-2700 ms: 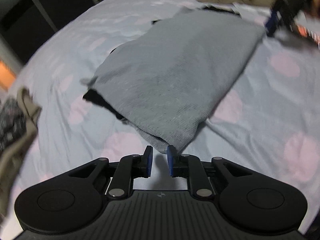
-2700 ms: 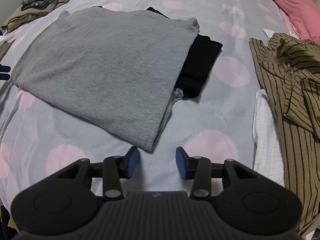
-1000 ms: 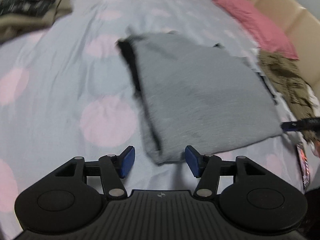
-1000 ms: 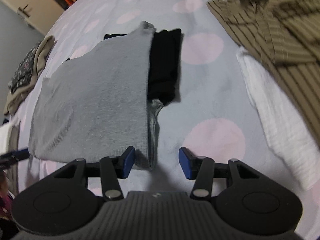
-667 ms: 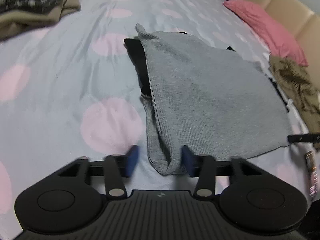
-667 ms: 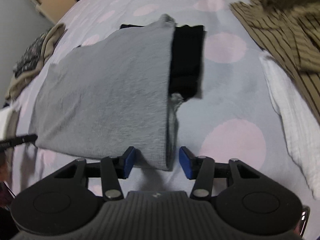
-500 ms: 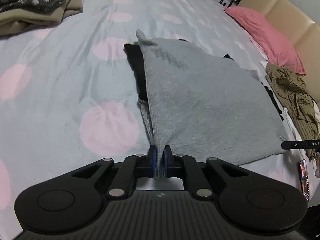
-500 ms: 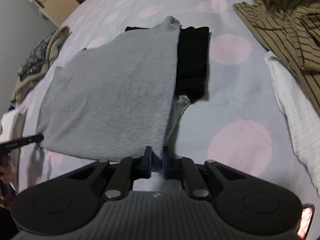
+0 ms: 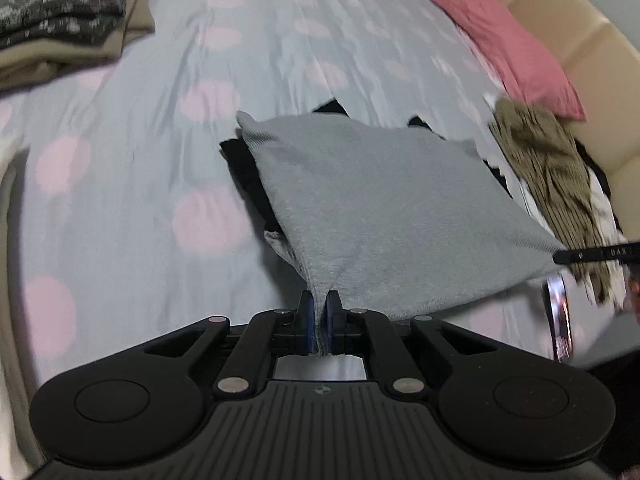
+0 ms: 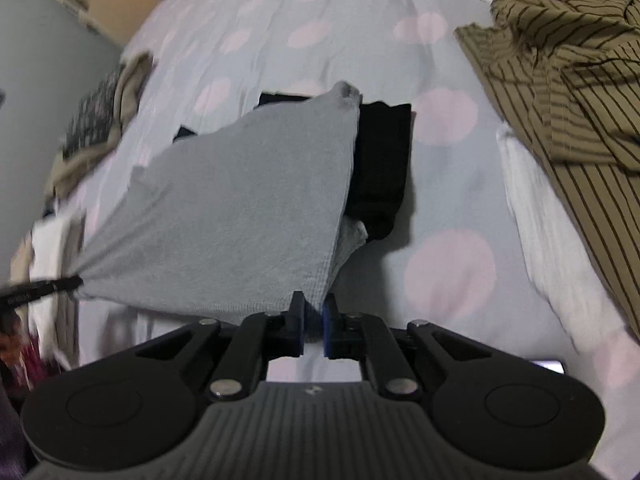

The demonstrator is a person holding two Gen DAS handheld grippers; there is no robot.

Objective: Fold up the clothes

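A grey knit garment (image 9: 380, 208) is stretched taut above the pale blue bed with pink dots (image 9: 120, 200). My left gripper (image 9: 318, 312) is shut on its near left corner, and the cloth fans out from the blue pads. My right gripper (image 10: 313, 318) is shut on the grey garment's (image 10: 240, 220) other near corner. Each view shows the other gripper's black fingertip pinching the far side: the right gripper's fingertip (image 9: 592, 256) and the left gripper's fingertip (image 10: 40, 286). The garment's far edge still rests on the bed, over a black garment (image 10: 382, 168).
A striped olive shirt (image 10: 568, 60) and a white cloth (image 10: 548, 240) lie at the right of the bed. Folded beige and dark patterned clothes (image 9: 60, 28) are stacked at the far left. A pink pillow (image 9: 508, 44) leans against the beige headboard (image 9: 580, 40). A phone (image 9: 558, 324) lies near the bed's edge.
Both grippers went from open around the grey garment's near corners to shut on them. Both then rose, lifting the near edge off the bed and pulling the cloth taut.
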